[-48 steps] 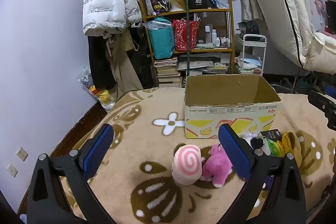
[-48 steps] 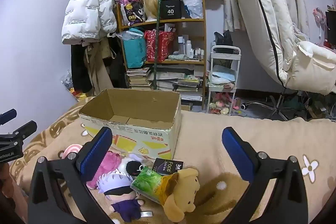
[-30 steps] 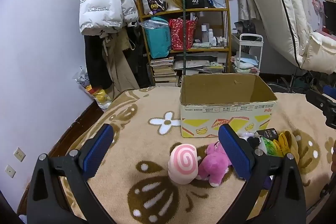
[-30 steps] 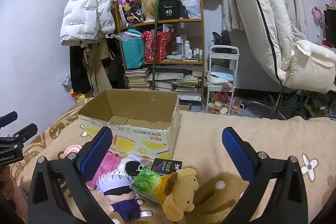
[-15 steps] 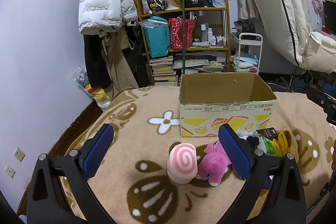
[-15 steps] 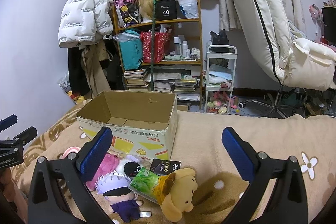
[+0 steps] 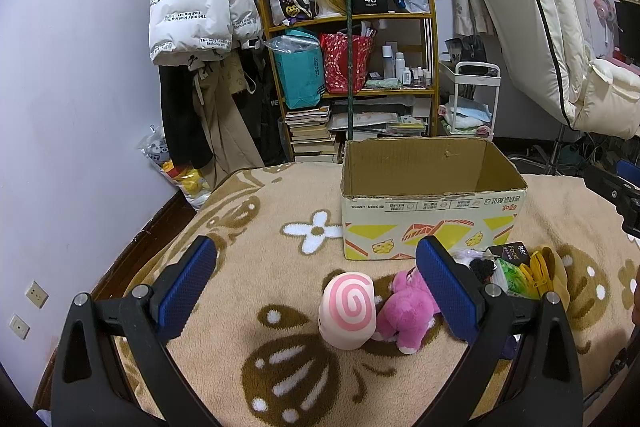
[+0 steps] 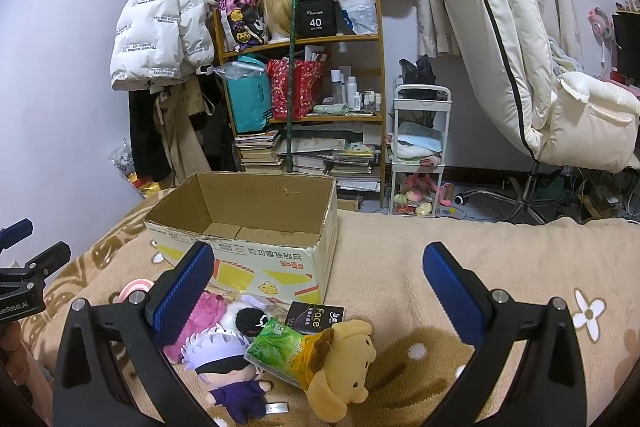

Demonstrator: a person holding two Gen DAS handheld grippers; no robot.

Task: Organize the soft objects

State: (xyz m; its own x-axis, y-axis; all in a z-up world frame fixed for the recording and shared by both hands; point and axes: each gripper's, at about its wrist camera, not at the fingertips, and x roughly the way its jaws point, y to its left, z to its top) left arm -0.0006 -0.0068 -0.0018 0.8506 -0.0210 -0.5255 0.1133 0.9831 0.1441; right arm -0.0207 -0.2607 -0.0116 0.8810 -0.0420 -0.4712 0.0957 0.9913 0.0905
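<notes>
Hovering wide-open, seemingly empty: left claw point(image 7: 316, 281), right claw point(image 8: 319, 281).

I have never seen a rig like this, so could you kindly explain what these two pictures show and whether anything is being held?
Each picture comes from a camera on a hand-held gripper, looking forward between its two blue-padded fingers. The left gripper and the right gripper are both open and hold nothing. On the patterned blanket stands an empty cardboard box. Before it lie soft toys: a pink swirl plush, a pink plush, a white-haired doll and a yellow plush, plus a green packet.
</notes>
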